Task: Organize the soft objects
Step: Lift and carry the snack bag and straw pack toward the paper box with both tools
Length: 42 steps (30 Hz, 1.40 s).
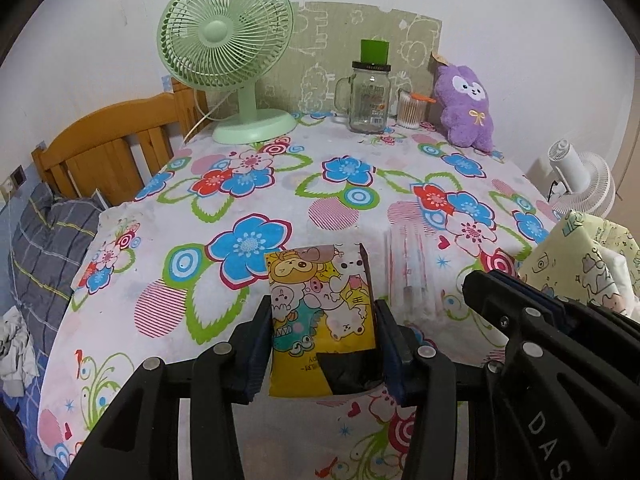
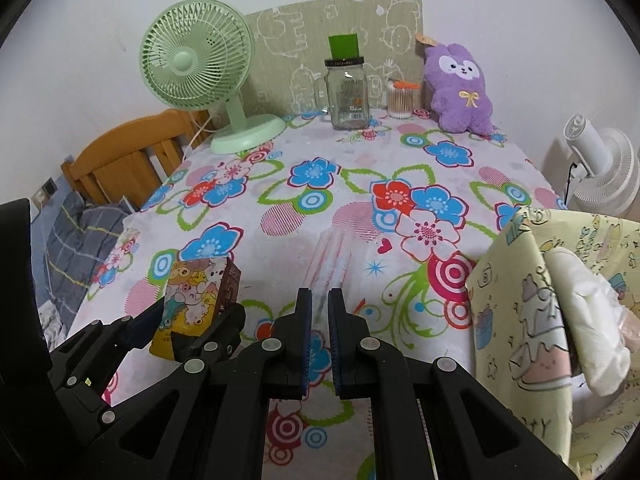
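My left gripper [image 1: 324, 312] is shut on a yellow cartoon-print tissue pack [image 1: 322, 312] and holds it at the near side of the flowered table; the pack also shows in the right wrist view [image 2: 196, 300]. My right gripper [image 2: 320, 308] is nearly shut with a narrow gap and holds nothing, just right of the left one. A pale yellow cartoon-print fabric bag [image 2: 560, 320] stands open at the right with something white inside [image 2: 588, 312]. A purple plush toy [image 2: 458, 88] leans at the far right of the table.
A green desk fan [image 2: 196, 64], a glass jar with a green lid [image 2: 346, 92] and a cotton-swab cup [image 2: 400, 100] stand along the far edge. A clear plastic packet [image 2: 332, 256] lies mid-table. A wooden chair [image 2: 128, 160] is left, a white fan [image 2: 600, 164] right.
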Available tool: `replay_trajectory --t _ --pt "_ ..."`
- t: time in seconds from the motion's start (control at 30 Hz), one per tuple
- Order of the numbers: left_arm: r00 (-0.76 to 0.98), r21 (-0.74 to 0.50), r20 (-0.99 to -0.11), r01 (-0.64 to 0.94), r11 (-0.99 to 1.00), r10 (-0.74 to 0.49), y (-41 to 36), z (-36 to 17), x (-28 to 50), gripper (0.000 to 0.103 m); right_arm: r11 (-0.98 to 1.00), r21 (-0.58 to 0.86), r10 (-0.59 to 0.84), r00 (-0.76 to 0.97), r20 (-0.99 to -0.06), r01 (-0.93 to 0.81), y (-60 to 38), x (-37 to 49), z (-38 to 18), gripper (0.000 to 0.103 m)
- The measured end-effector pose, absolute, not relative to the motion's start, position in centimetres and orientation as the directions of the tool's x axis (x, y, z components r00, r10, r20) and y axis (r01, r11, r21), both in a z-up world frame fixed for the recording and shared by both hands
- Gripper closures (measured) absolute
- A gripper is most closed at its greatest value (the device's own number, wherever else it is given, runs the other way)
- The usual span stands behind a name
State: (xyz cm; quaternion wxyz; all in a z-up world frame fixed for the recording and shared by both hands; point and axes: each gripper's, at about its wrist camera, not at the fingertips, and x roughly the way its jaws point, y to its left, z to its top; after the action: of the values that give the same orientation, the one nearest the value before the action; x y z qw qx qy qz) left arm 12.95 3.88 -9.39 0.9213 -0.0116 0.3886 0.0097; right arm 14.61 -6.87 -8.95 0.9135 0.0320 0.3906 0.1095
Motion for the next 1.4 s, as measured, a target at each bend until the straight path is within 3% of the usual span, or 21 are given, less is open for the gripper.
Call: replay_trajectory --t 0.27,0.37,0.43,0.57,0.87,1.1,1.4 --pt "0.686 -0.003 -0.727 -0.018 1.0 0.01 4.4 -10.1 13.2 0.055 0.977 0.129 0.208 0.646 -0.735 -0.169 -6.3 15.2 -9.8 0.087" --pt "0.681 -0.006 -0.732 -0.021 1.0 0.01 4.9 -10.4 13.7 0.055 0.98 0.13 0.195 0.633 -0.749 -0.148 -6.3 16.0 -10.3 0.076" --pt "0.678 -0.006 -0.735 -0.023 1.0 0.011 5.3 -10.6 14.1 0.055 0.982 0.138 0.187 0.631 -0.752 -0.126 -6.5 16.6 -10.7 0.061" --pt "0.669 0.004 -0.743 -0.018 1.0 0.015 5.9 -11.0 15.1 0.055 0.979 0.171 0.204 0.611 -0.765 -0.112 -6.6 17.8 -11.6 0.053" --pt "0.634 0.01 -0.773 -0.001 1.0 0.008 6.4 -12.7 16.7 0.055 0.979 0.181 0.201 0.549 -0.811 -0.09 -5.5 20.3 -13.8 0.053" --pt "0.623 -0.003 -0.782 0.021 1.0 -0.016 5.7 -13.0 16.6 0.055 0.982 0.145 0.189 0.552 -0.812 -0.123 -4.8 20.3 -14.0 0.079" --pt "0.646 -0.001 -0.763 0.018 1.0 -0.013 5.1 -11.7 15.4 0.055 0.981 0.137 0.193 0.59 -0.784 -0.139 -5.3 18.6 -12.4 0.086"
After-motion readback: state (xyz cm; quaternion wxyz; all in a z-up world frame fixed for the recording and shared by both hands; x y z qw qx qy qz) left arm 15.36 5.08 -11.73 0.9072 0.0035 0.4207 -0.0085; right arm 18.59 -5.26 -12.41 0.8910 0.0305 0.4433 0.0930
